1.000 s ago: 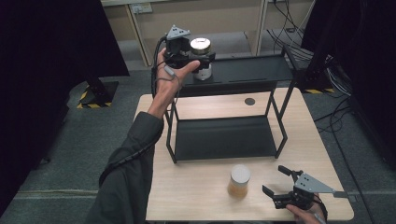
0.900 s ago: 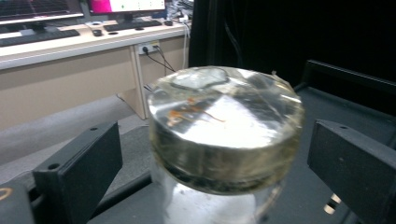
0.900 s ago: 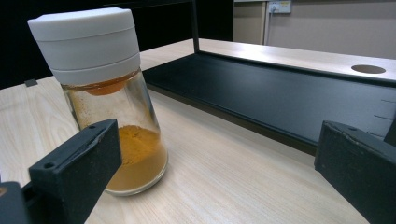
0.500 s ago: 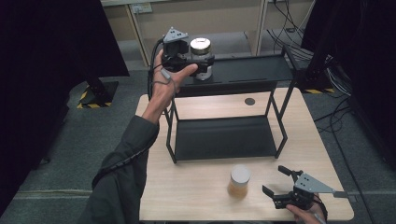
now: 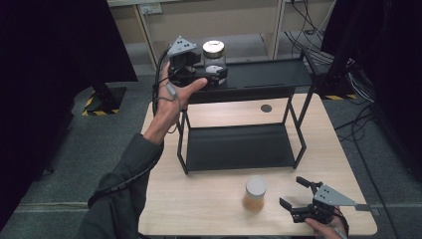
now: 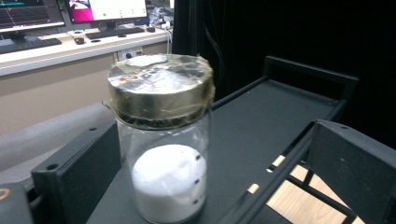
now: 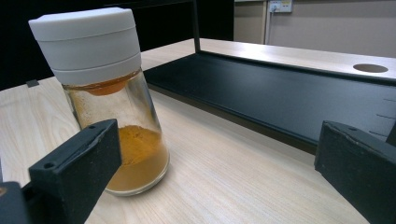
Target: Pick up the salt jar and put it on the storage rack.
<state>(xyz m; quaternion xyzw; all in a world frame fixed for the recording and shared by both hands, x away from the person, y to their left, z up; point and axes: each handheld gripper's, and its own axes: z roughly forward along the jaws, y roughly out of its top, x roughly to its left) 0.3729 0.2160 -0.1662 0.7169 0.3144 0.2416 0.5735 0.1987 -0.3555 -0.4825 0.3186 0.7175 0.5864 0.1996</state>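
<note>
A glass jar (image 5: 214, 52) with a metal lid and white powder (image 6: 168, 182) inside stands at the left end of the black rack's top shelf (image 5: 263, 74). My left gripper (image 5: 211, 77) is open around it; in the left gripper view the jar (image 6: 161, 135) sits close to the left jaw, with a wide gap to the right jaw. A white-capped jar of orange powder (image 5: 255, 194) stands on the table's front. My right gripper (image 5: 293, 193) is open just right of it; in the right gripper view this jar (image 7: 109, 98) stands ahead, beside the left jaw.
The black two-level rack has a lower shelf (image 5: 239, 147) resting on the wooden table (image 5: 199, 204). A round cable hole (image 5: 266, 108) lies behind the rack. Desks with monitors (image 6: 107, 9) stand beyond. Cables run along the floor at the right.
The left hand has shifted slightly at the top shelf; the jar stays where it was. The right gripper and the orange jar have not moved.
</note>
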